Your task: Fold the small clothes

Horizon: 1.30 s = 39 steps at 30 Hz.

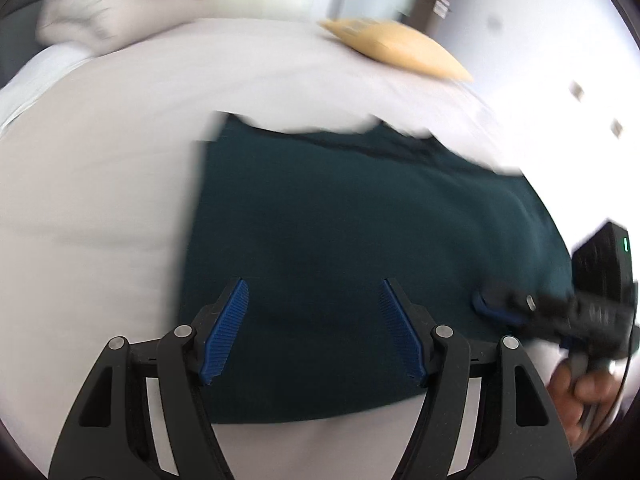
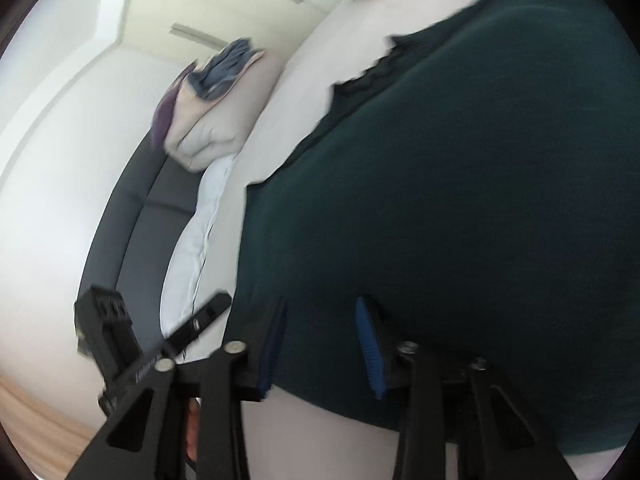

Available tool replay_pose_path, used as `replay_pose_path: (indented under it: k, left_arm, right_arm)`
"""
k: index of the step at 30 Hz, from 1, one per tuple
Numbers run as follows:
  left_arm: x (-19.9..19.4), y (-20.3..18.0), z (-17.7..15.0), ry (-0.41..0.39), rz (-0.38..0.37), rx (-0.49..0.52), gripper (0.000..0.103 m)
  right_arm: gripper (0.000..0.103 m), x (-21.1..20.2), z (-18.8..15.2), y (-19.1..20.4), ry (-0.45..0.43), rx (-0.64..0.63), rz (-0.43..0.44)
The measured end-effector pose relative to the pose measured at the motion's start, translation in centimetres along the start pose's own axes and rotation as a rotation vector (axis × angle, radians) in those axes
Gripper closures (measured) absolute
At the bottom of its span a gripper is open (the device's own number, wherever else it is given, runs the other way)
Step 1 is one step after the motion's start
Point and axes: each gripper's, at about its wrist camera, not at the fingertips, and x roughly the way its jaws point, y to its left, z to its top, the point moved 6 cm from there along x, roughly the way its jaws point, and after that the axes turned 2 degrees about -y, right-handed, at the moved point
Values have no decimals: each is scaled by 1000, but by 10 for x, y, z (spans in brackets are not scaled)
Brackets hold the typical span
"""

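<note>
A dark green garment [image 1: 352, 240] lies spread flat on a white bed [image 1: 100, 200]. My left gripper [image 1: 314, 300] is open just above the garment's near edge, its blue pads apart and empty. My right gripper [image 2: 322, 320] is open over the garment's near edge [image 2: 460, 220], with nothing between its pads. The right gripper also shows in the left wrist view [image 1: 560, 308], blurred, at the garment's right side, held by a hand. The left gripper's body shows in the right wrist view [image 2: 132, 344].
A yellow cushion [image 1: 400, 46] lies at the bed's far right. A beige pile of bedding with a grey-blue cloth on top [image 1: 120, 0] sits at the far left; it also shows in the right wrist view [image 2: 216, 96]. A dark headboard [image 2: 132, 216] borders the bed.
</note>
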Motion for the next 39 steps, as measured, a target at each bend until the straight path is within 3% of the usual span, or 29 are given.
replay_pose_path:
  k: [3, 7, 11, 14, 15, 17, 20, 24, 27, 30, 32, 36, 39]
  left_arm:
    - [31, -17, -20, 93, 18, 27, 36]
    - [26, -9, -29, 67, 0, 23, 36]
    - [13, 8, -37, 61, -12, 12, 37]
    - [-3, 26, -46, 40, -20, -19, 45]
    - [-8, 32, -50, 35, -23, -29, 46]
    - [-19, 43, -57, 24, -29, -47, 47]
    - [-31, 55, -64, 15, -39, -79, 47]
    - [-57, 76, -64, -31, -62, -201, 47]
    - [-80, 94, -55, -98, -79, -313, 47]
    - [-86, 115, -47, -142, -150, -455, 31]
    - [-76, 127, -50, -99, -199, -523, 29]
    - [-52, 149, -58, -19, -315, -669, 29]
    - [-37, 151, -52, 26, -410, -703, 29]
  right_arm:
    - [86, -34, 11, -28, -65, 48, -38]
    - [103, -88, 33, -70, -179, 111, -95]
    - [103, -139, 48, -103, -313, 183, -130]
    - [103, -169, 50, -115, -398, 200, -196]
    - [100, -177, 50, -118, -424, 209, -223]
    - [81, -198, 46, -130, -493, 264, -290]
    - [74, -221, 42, -129, -555, 275, -288]
    - [72, -214, 39, -92, -522, 171, -225]
    - [61, -175, 39, -47, -419, 65, -152]
    - [54, -129, 37, -4, -301, -33, -71]
    - [42, -104, 37, 12, -226, -57, -33]
    - [42, -60, 34, 37, -122, -105, -11]
    - [42, -51, 35, 39, -87, -89, 20]
